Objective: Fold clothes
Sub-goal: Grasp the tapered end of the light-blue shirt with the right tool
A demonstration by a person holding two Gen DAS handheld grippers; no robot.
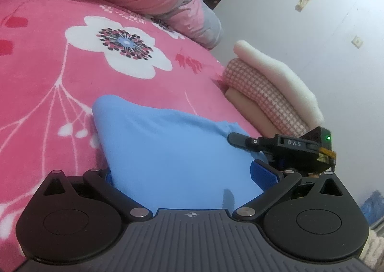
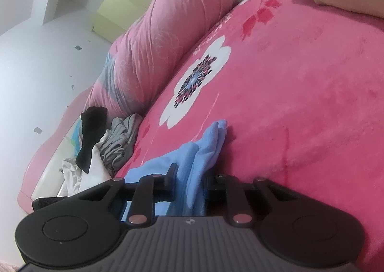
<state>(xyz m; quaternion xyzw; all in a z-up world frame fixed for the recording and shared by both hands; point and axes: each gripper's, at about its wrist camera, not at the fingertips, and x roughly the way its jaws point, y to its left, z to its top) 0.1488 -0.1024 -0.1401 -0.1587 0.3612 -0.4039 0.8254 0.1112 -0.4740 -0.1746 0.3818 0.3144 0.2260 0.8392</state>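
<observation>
Right at the lens, the left gripper (image 1: 182, 176) stands with its jaws wide apart, the blue garment (image 1: 168, 147) lying loose between them on the pink blanket (image 1: 48, 92). The right gripper (image 2: 189, 190) is clamped on a bunched fold of that cloth, so it looks the better placed to carry the fold, its long edge running away across the bed. No containers in view, only a stack of folded clothes (image 1: 268, 89) beyond.
</observation>
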